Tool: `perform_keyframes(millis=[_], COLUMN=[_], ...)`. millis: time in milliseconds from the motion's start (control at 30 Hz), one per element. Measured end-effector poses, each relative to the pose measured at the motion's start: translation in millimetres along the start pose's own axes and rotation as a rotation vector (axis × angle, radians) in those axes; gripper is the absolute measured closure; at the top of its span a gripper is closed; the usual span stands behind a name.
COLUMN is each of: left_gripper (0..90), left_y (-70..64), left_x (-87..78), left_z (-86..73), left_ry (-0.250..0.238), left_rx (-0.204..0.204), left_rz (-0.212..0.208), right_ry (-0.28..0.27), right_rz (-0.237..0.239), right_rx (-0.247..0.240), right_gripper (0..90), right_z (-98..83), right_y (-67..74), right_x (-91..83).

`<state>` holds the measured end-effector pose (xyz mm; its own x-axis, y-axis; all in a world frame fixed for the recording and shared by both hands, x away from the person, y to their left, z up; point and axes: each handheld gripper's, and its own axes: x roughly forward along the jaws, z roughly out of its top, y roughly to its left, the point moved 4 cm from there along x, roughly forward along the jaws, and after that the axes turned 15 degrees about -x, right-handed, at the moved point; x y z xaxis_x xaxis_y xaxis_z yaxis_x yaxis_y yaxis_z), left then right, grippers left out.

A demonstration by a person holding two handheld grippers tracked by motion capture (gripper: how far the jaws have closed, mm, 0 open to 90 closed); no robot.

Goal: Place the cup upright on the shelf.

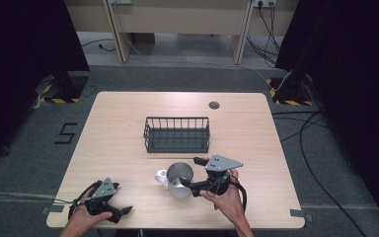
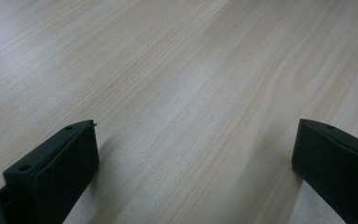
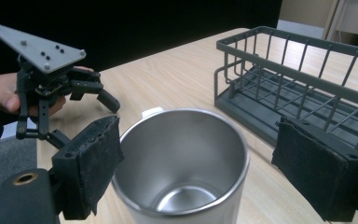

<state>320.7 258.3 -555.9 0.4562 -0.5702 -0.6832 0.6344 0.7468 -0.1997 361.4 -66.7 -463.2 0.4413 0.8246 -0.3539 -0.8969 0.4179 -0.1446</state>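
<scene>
Right gripper view — right gripper (image 3: pixel 196 158) jaws wide around steel mug (image 3: pixel 182 163), not gripping; left gripper (image 2: pixel 191 172) open, empty.

The mug (image 1: pixel 179 180) stands upright on the table (image 1: pixel 118 128), just in front of the wire basket (image 1: pixel 177 134). The right gripper (image 1: pixel 190 173) is at the mug's right side, jaws either side of its rim. The left gripper (image 1: pixel 121 205) rests well to the mug's left, near the table's front edge.
</scene>
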Motion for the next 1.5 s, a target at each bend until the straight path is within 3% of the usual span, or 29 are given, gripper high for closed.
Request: perform_keyframes(millis=[233, 533, 700, 1133, 1500], left_gripper=[0.0, 0.0, 0.0, 0.0, 0.0], left_y=[0.0, 0.0, 0.0, 0.0, 0.1], left_x=[0.0, 0.0, 0.0, 0.0, -0.2], left_z=[0.0, 0.0, 0.0, 0.0, 0.1], left_ry=[0.000, 0.000, 0.000, 0.000, 0.001], left_rx=[0.000, 0.000, 0.000, 0.000, 0.002], left_rz=[0.000, 0.000, 0.000, 0.000, 0.001], right_ry=[-0.013, -0.021, -0.030, -0.039, -0.052], right_rz=[-0.029, -0.032, -0.034, -0.037, -0.027], right_rx=[-0.013, -0.024, -0.037, -0.050, -0.040], right_gripper=[15.2, 15.2, 15.2, 4.7, 4.7], right_z=[-8.9, -19.0, -19.8, -19.2, -20.2], right_y=[8.5, 16.3, 18.0, 17.8, 16.4], right_x=[-3.4, -1.2, 5.1, 28.0, 43.6])
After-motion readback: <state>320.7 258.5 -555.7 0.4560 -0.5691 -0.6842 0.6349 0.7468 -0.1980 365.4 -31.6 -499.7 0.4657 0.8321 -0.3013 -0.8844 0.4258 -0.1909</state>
